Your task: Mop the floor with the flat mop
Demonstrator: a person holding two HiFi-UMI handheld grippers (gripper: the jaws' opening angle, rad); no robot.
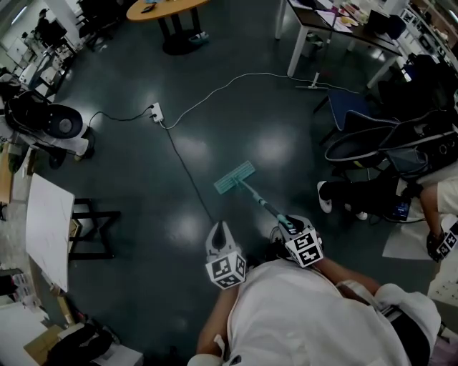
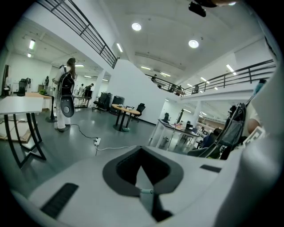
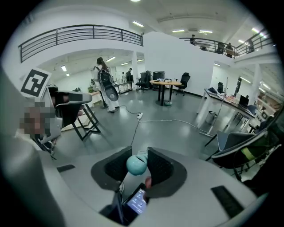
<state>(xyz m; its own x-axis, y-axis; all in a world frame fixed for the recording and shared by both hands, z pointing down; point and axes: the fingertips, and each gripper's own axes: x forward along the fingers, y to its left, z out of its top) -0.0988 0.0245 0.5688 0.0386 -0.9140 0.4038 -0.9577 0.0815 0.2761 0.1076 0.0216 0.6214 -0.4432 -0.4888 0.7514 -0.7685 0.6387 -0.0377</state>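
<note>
The flat mop's teal head [image 1: 234,177] lies on the dark floor ahead of me, and its handle [image 1: 261,203] slants back to my right gripper [image 1: 285,227]. That gripper is shut on the handle near its top. In the right gripper view the handle's round teal end [image 3: 136,164] sits between the black pads [image 3: 159,165] of the right gripper [image 3: 136,162]. My left gripper [image 1: 220,230] hovers just left of the handle, apart from it, and is shut with nothing in it. The left gripper [image 2: 141,167] points out over the room, and the mop does not show in its view.
A white power strip [image 1: 155,112] and its cables [image 1: 187,171] cross the floor just left of the mop head. A black stand [image 1: 91,230] and a white board [image 1: 47,227] are at the left. Chairs [image 1: 372,139] and a seated person's shoe [image 1: 324,196] are at the right. A round table [image 1: 168,11] stands far ahead.
</note>
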